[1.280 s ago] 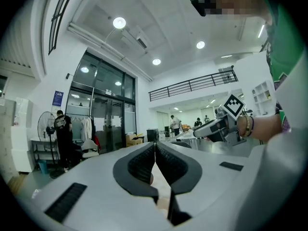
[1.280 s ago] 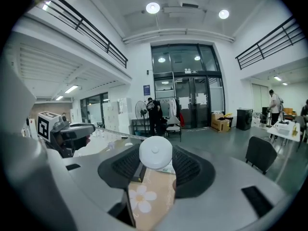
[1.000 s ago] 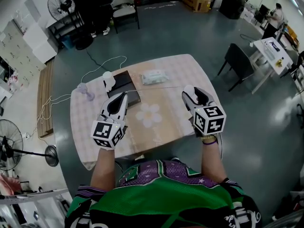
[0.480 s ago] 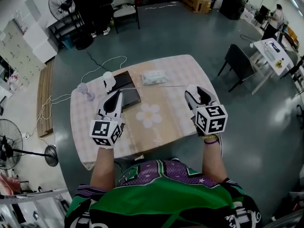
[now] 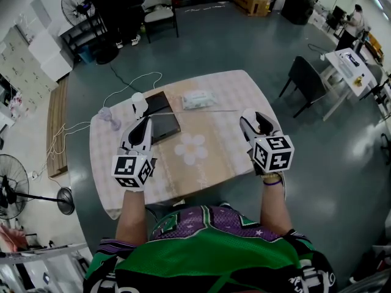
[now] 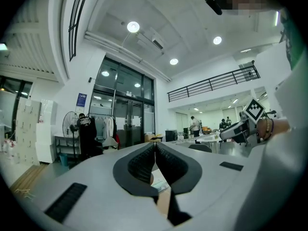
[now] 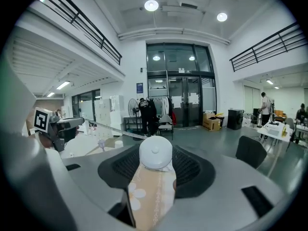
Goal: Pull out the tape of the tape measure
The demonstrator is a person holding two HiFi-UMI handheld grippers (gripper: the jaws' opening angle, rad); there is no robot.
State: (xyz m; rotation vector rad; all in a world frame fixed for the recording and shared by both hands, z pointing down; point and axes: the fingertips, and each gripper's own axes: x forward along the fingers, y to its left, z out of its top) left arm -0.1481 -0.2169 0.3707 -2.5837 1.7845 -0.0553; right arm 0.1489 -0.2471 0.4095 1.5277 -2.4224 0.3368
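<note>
The round white plastic tape measure case (image 7: 155, 151) sits clamped between the fingers of your right gripper (image 7: 155, 158), held up above the pale checked-cloth surface (image 5: 215, 163). In the head view that right gripper (image 5: 252, 118) is over the surface's right side.

From the case a thin pale tape (image 5: 201, 110) runs out in a straight, taut line across to your left gripper (image 5: 144, 122). Your right gripper view shows the same tape (image 7: 115, 129) leading off to the left towards that gripper. The fingers of your left gripper (image 6: 155, 149) are closed right together, pad against pad. The tape's end reaches their tips in the head view, though your left gripper view does not show the tape itself between the pads.

Both grippers hang over the surface, well apart, one on each side of a white flower print (image 5: 191, 147). Beyond the tape lie a flat black rectangular slab (image 5: 160, 110) and a soft white packet (image 5: 198, 98), the slab passing under the tape near your left gripper.
</note>
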